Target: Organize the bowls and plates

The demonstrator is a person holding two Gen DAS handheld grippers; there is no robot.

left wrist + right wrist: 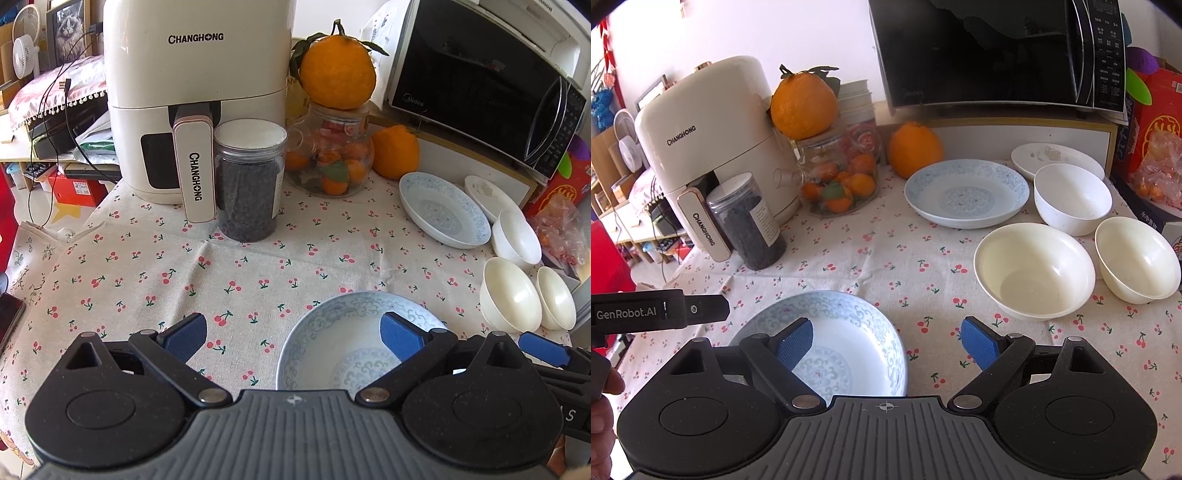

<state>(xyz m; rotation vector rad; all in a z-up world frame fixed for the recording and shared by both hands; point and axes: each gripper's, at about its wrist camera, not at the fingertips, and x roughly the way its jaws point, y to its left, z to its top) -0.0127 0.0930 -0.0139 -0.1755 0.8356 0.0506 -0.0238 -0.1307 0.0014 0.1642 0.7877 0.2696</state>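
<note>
A: What colour is the near bowl (849, 332)?
B: White inside, with pale blue scrollwork round the rim and in the centre. The plate (967, 194) behind it carries the same pale blue pattern.
A: And the other bowls?
B: Two cream bowls (1034, 273), plain, and one white bowl (1073, 199), faintly speckled.
A: The cloth (258, 266)?
B: Off-white, sprinkled with small red cherries on green stems.
A: The appliances?
B: A cream fryer (195, 92) with black lettering, a black microwave (480, 85). The oranges (338, 70) are bright orange with dark green leaves. The pads (979, 341) are blue on black arms.
</note>
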